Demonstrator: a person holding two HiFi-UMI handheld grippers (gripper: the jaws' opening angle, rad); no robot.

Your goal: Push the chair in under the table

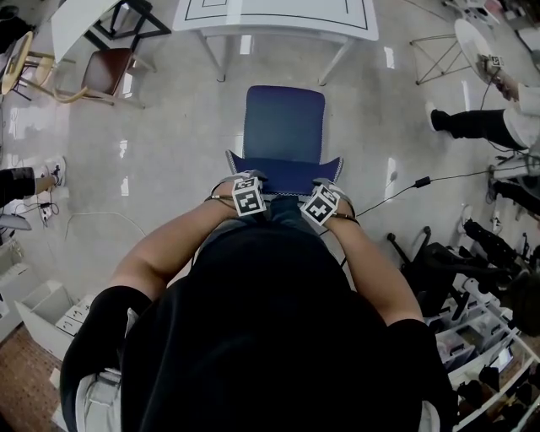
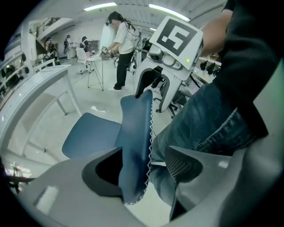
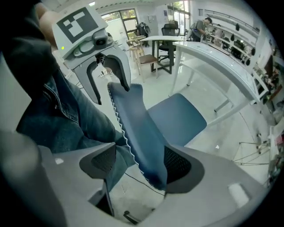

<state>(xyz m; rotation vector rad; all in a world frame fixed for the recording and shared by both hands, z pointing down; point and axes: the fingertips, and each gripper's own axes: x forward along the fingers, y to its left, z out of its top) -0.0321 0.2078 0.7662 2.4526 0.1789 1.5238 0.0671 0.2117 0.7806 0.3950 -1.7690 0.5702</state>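
Observation:
A blue chair stands in front of the white table (image 1: 278, 21), its seat (image 1: 283, 122) out from under the tabletop. Both grippers straddle the top edge of the blue backrest (image 1: 287, 175) from above. My left gripper (image 1: 245, 181) is open in the left gripper view (image 2: 144, 170); the backrest (image 2: 135, 133) stands between its jaws, close to the left pad and apart from the right pad. My right gripper (image 1: 325, 187) is open too (image 3: 141, 165); the backrest (image 3: 133, 119) leans on its right pad while the left pad stands apart.
The person's jeans (image 2: 208, 119) are right behind the backrest. A wooden chair (image 1: 105, 72) stands far left; another person's legs (image 1: 472, 122) and a floor cable (image 1: 422, 181) are to the right. A cluttered rack (image 1: 481, 321) fills the lower right, white boxes (image 1: 42, 308) the lower left.

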